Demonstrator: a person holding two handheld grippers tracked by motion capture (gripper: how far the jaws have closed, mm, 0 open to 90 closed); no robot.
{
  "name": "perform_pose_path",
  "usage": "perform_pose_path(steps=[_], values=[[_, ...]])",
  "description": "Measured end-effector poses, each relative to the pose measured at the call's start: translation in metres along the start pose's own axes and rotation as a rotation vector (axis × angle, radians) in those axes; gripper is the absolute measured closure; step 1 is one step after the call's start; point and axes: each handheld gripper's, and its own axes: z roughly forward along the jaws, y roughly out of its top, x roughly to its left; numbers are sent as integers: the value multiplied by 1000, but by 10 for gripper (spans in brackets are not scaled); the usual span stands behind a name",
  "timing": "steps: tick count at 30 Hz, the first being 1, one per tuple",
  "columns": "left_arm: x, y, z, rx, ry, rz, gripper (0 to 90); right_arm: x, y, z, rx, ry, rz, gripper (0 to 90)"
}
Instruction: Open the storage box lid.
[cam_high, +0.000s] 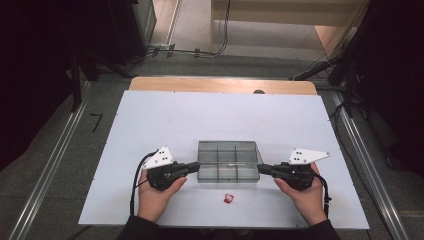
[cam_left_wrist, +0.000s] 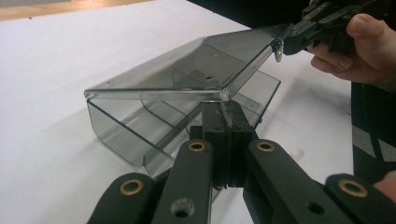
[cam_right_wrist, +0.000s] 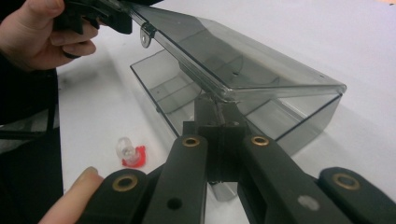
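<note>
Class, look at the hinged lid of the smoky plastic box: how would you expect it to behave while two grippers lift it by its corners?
The lid looks thin and stiff, so it probably swings up as one piece. Its glossy surface may slip in the left gripper and right gripper. The light-looking box might tip.

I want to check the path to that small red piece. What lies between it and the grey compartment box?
Nothing: in the high view, only bare white table separates the small red piece from the near wall of the grey compartment box.
</note>
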Motion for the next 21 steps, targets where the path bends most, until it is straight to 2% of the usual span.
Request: perform_pose_path(steps=[9, 15, 20, 21], values=[[6, 10, 0, -34, 17, 3, 900, -2, 18, 10, -15, -5, -4, 881], [13, 20, 0, -42, 20, 16, 900, -7, 27, 10, -31, -16, 11, 882], [19, 21, 0, -38, 9, -2, 750, -9, 36, 6, -38, -29, 0, 882], [21, 21, 1, -37, 0, -18, 697, -10, 37, 6, -35, -30, 0, 882]])
